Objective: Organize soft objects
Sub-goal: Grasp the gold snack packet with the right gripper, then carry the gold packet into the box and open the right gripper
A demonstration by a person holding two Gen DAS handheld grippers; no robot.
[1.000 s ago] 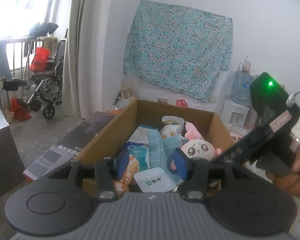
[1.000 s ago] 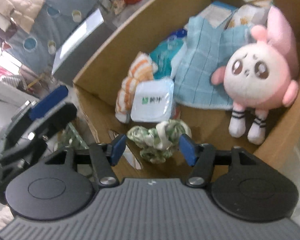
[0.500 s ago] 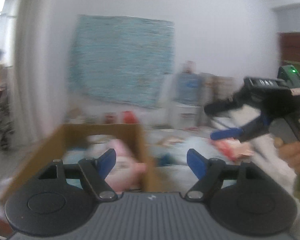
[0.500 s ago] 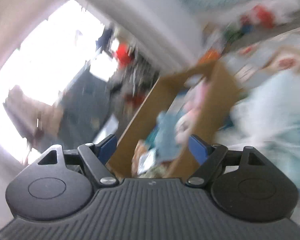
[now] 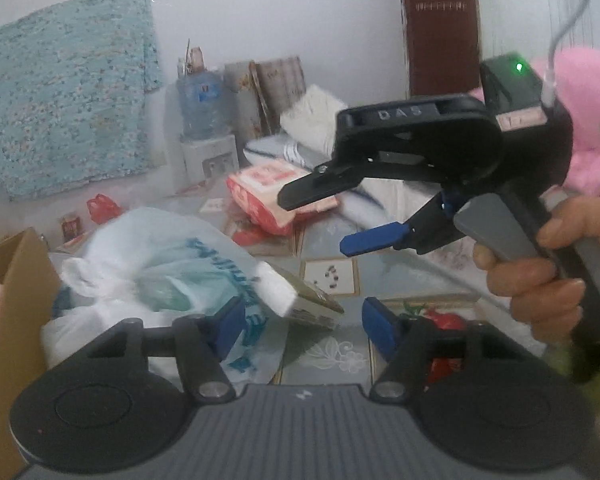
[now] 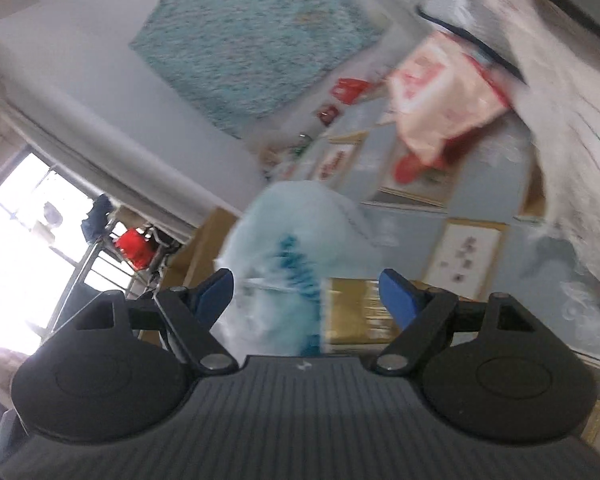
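At the far left of the left wrist view the cardboard box shows one brown corner. Just right of the box lies a white plastic bag with teal lettering, bulging with something pale green. A flat white-edged packet leans against the bag's right side. The left gripper hovers over the bag and packet; its jaws have just been closing a little, yet stand apart with nothing pressed between them. Beyond the bag, a red-and-white soft pack rests on the patterned bed cover. Right of the bag, a hand holds the right gripper, jaws wide and empty. A pink plush sits at the far right edge.
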